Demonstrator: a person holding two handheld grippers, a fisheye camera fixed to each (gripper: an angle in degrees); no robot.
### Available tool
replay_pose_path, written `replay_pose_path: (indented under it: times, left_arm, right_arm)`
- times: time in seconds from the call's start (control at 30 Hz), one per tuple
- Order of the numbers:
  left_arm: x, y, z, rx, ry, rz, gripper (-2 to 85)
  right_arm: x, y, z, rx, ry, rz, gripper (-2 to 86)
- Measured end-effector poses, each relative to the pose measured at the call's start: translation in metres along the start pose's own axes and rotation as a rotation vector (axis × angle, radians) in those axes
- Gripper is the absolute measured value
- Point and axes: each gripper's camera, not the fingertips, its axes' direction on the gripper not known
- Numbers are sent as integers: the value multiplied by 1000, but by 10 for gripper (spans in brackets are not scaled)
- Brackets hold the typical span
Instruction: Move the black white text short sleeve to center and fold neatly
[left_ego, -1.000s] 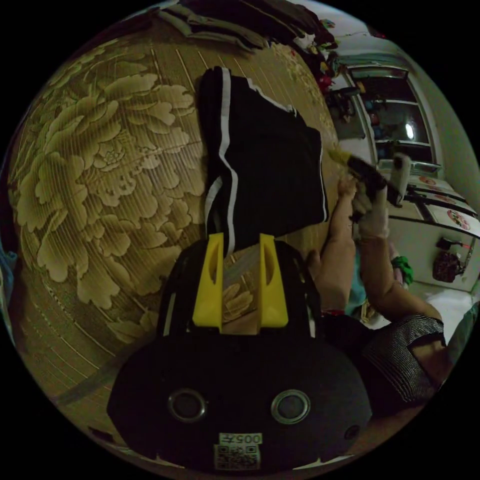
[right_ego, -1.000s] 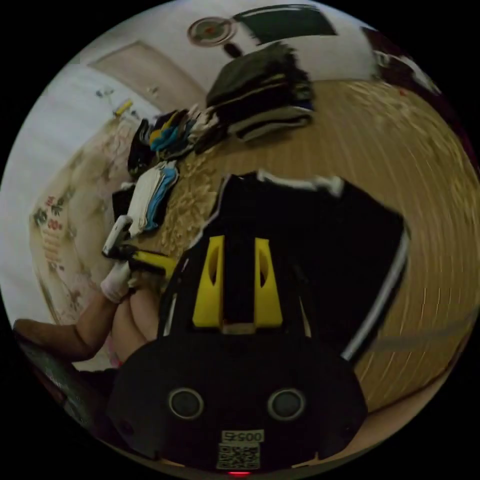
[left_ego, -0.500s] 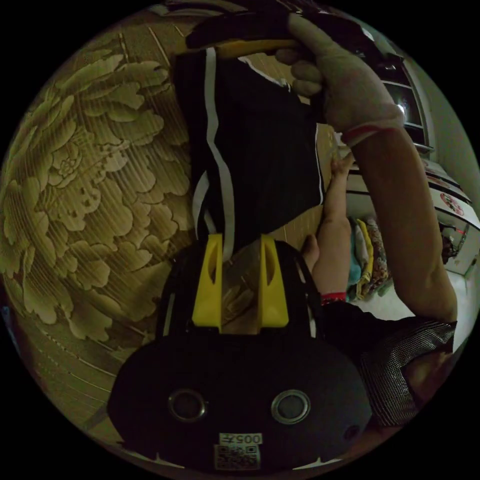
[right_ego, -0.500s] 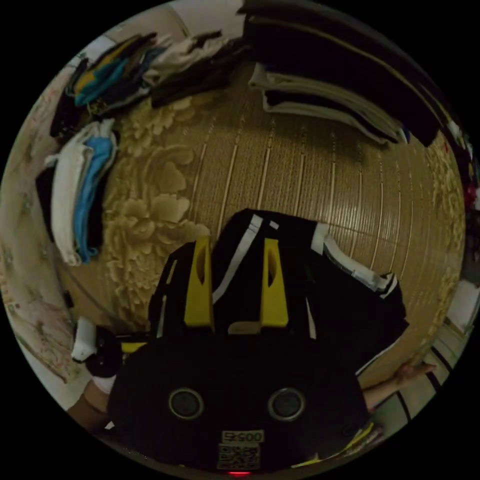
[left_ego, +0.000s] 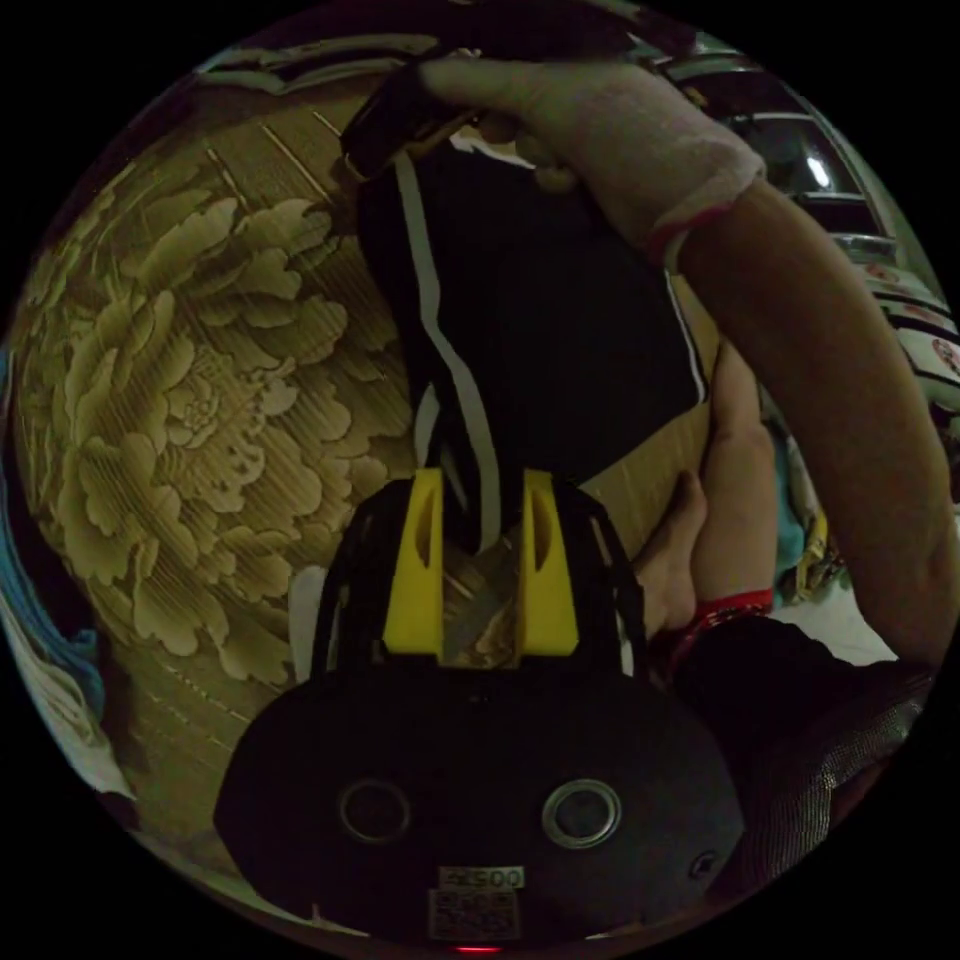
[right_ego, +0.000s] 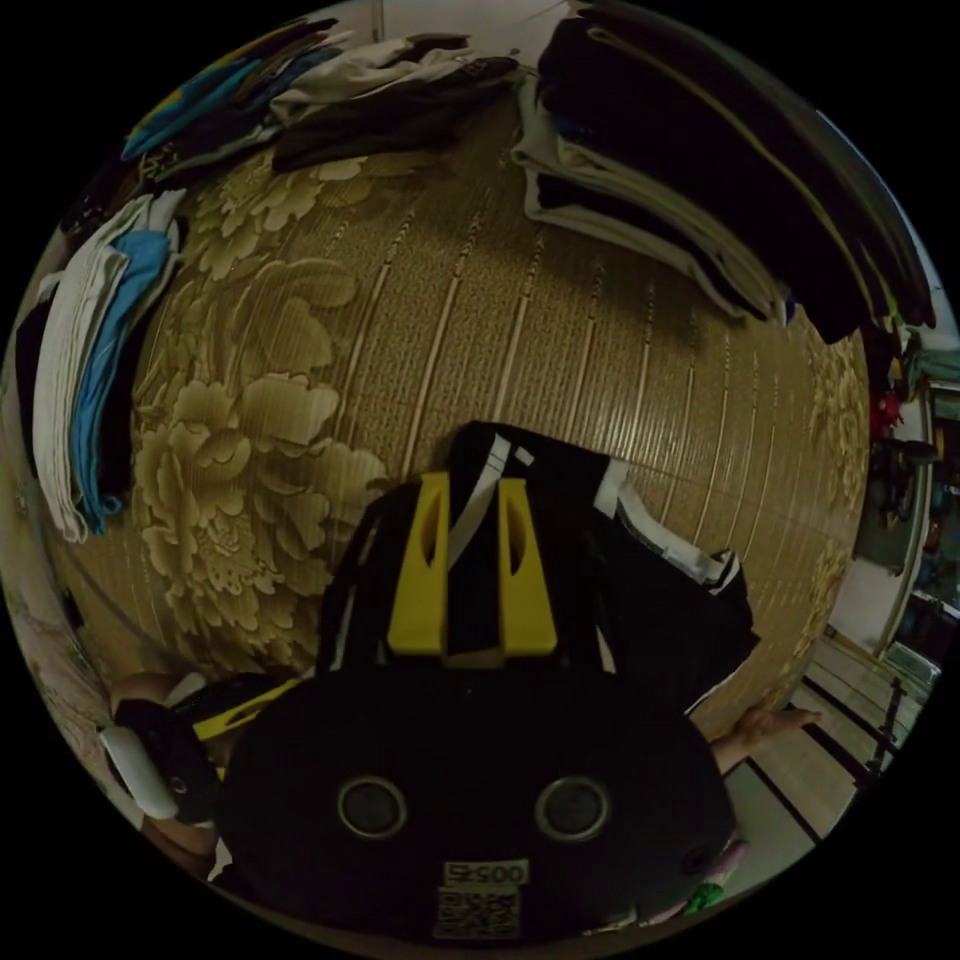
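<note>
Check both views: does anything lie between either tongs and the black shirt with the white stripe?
Nothing visible does. The left tongs straddle the black shirt at its near edge, and the right tongs straddle its far striped edge on the floral mat.

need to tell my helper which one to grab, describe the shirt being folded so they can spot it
Start at the tan mat with the raised peony pattern. Folded stacks line its far edge; nearer the middle lies a lone black shirt, folded into a block. White stripes along its edges set it apart.
</note>
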Motion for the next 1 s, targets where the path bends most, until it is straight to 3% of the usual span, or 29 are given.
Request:
replay_pose_path:
  times: [0.17, 0.3, 0.37, 0.43, 0.53, 0.8, 1.0]
  left_arm:
    - [1, -1, 23, -1, 20, -29, 72]
    - [18, 17, 18, 175, -153, -79, 80]
    - [24, 14, 32, 139, -188, -71, 103]
    - [25, 6, 55, 57, -101, -53, 133]
    - [34, 3, 69, 83, -81, -32, 138]
    - [58, -8, 120, 15, -45, 38, 50]
    - [68, 9, 126, 106, 10, 12, 44]
  right_arm:
    - [0, -7, -5, 12, 8, -15, 8]
    - [8, -6, -10, 20, -22, -14, 6]
    - [15, -4, -12, 19, -26, -14, 6]
    - [21, -1, -14, 16, -29, -8, 6]
    - [35, 7, -18, 19, -37, 1, 5]
    - [91, 45, -33, 51, -92, 16, 4]
    - [166, 98, -57, 163, -311, 53, 1]
